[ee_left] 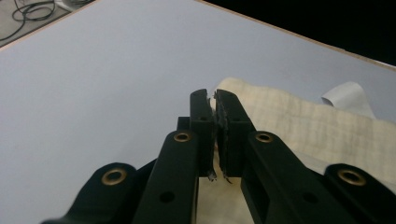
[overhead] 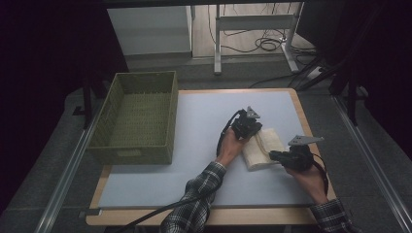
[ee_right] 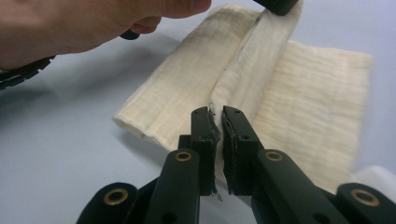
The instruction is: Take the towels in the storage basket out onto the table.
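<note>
A cream folded cloth (overhead: 265, 145) lies on the pale blue mat, right of the middle. My left gripper (overhead: 256, 133) sits at its far left corner, shut on a thin edge of the cloth (ee_left: 303, 121); the fabric shows between the closed jaws of the left gripper (ee_left: 215, 100). My right gripper (overhead: 272, 155) is at the cloth's near right side. In the right gripper view, that gripper (ee_right: 215, 116) is shut on a raised fold of the cloth (ee_right: 299, 93). The fold runs up to the other gripper's tip (ee_right: 278, 4), beside the person's left hand (ee_right: 70, 23).
An empty green woven basket (overhead: 145, 75) stands at the table's left side. The mat (overhead: 204, 121) covers most of the wooden table. A white label (ee_left: 348, 95) sticks out at the cloth's far edge. Desk legs and cables lie on the floor beyond.
</note>
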`<move>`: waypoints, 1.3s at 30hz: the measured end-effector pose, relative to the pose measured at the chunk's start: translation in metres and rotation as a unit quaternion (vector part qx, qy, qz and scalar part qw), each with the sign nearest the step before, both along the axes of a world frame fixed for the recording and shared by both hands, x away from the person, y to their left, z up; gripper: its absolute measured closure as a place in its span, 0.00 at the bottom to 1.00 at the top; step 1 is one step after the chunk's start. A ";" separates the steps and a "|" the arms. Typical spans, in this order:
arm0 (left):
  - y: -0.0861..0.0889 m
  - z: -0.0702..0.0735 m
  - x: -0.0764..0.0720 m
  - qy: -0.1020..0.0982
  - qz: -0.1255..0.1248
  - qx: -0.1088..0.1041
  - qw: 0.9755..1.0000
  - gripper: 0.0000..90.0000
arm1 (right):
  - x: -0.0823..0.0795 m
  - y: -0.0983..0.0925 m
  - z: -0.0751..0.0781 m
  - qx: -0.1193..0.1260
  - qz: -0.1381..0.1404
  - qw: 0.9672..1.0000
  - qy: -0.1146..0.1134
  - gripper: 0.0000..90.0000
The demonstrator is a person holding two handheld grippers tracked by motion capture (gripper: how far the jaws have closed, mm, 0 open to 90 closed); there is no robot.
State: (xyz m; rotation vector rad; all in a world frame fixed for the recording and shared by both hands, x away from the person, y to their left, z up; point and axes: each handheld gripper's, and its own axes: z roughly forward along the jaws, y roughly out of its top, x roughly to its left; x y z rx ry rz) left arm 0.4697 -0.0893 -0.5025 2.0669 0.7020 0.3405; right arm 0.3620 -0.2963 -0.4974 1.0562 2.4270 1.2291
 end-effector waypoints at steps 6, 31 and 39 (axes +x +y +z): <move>-0.014 -0.001 0.007 0.002 -0.002 0.006 1.000 0.96 | 0.006 -0.014 -0.005 -0.005 -0.021 1.000 0.002 0.92; 0.030 -0.001 -0.001 0.011 0.036 0.000 0.999 0.51 | 0.004 -0.060 0.001 -0.028 -0.096 0.995 -0.011 0.70; 0.060 -0.006 -0.010 0.020 0.052 -0.009 0.998 0.46 | 0.049 -0.019 0.002 -0.031 -0.080 0.996 -0.010 0.71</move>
